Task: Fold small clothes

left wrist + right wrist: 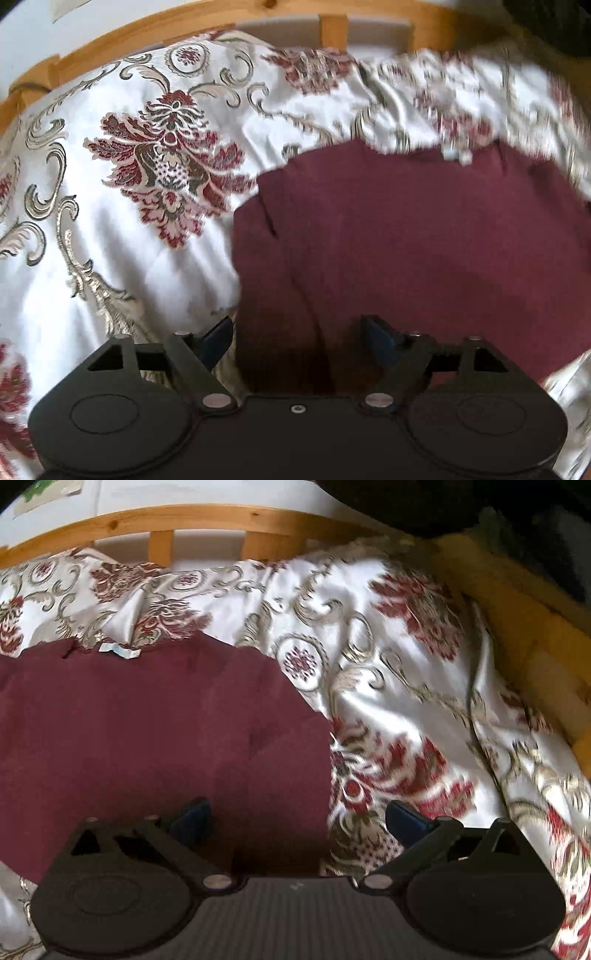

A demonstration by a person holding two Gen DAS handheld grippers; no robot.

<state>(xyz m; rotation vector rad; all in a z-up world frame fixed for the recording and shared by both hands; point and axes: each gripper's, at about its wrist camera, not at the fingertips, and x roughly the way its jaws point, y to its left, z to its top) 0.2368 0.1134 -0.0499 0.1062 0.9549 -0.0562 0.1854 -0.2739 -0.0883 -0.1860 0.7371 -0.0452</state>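
Your left gripper (299, 332) is hovering over the near left corner of the maroon garment (406, 236), with its blue-padded fingers (380, 332) standing apart and nothing pinched between them; one pad is sitting just off the cloth's left edge, the other over the cloth. The garment is lying flat on the flowered bedspread (110, 229), its pale label (458, 155) showing at the far edge, and the wooden bed rail (332, 29) is running behind it. Your right gripper (299, 818) is straddling the garment's near right edge (147, 731), its jaws spread wide and gripping nothing: the left pad is over the maroon cloth, the right over the bedspread (424, 686). A yellow cushion (524, 627) is lying at the far right.
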